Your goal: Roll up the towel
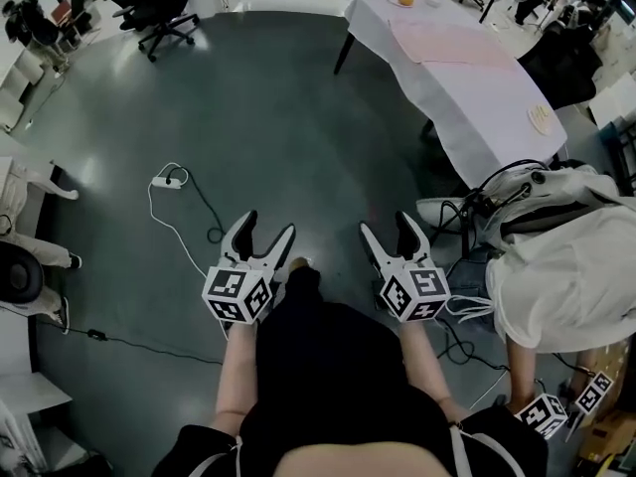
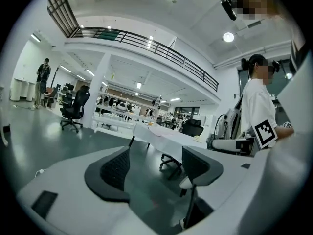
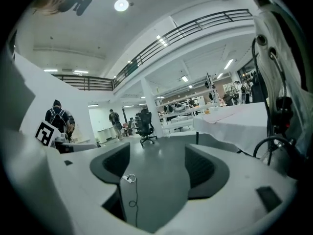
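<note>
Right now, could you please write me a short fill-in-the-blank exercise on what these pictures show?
1. The left gripper and the right gripper both have their jaws ____, with nothing between them.
2. The pink towel lies on a table covered with a ____ cloth.
3. The power strip with its white cable lies on the ____.

Missing words: open; white; floor
</note>
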Motion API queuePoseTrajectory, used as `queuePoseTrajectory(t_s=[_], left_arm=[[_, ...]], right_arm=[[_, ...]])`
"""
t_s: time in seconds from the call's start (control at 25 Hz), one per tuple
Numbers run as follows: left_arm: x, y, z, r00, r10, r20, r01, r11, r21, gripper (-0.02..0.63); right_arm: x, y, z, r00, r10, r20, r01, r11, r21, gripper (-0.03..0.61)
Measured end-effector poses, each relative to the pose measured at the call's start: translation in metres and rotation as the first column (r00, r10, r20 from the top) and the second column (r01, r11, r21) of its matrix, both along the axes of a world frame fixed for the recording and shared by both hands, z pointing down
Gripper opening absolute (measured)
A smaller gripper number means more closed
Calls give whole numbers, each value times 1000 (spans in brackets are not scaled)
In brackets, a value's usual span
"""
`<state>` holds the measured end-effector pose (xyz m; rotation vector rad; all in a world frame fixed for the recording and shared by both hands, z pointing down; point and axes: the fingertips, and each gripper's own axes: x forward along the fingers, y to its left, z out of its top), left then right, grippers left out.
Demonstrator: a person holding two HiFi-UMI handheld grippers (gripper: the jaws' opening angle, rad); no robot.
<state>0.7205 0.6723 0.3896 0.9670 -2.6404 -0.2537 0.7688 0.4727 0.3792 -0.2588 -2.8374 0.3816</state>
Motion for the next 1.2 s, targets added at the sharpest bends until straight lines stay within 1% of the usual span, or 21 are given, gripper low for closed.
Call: queuePoseTrajectory(t_s=[0.16,0.32,0.44,0.64,0.8,0.92,1.04,1.2], left_arm=[[-13,-2,-17,1000,-12,21,13,1000,-27,344],[-17,-8,-6,999,-2,39,4,998,-59,344],[-37,-12,-4,999,9,42,-7,998,-58,344],[-91,-30,-1,998,34,43,-32,998,-59,344],[-149,-46,-6,998,40,56,-38,998,-42,344],[-190,-52,-12,996,60,62,-57,998,-39,344],[-229,-55,-16,995,80,68,-77,996,-37,344],[-276,-52,-14,994,78,71,-75,996,-37,344]], right_arm=[[-17,-7,-16,1000,-24,6,24,1000,11,365],[-24,-13,-5,1000,-30,7,30,1000,4,365],[-40,-19,0,1000,-16,10,16,1000,8,365],[-86,-39,6,1000,10,-11,-10,1000,2,365],[-134,-62,2,999,42,-8,-42,999,25,365],[-171,-74,-4,997,78,-4,-78,996,35,365],[-205,-79,-6,994,105,-3,-105,994,37,365],[-245,-78,-3,993,120,-1,-120,992,35,365]])
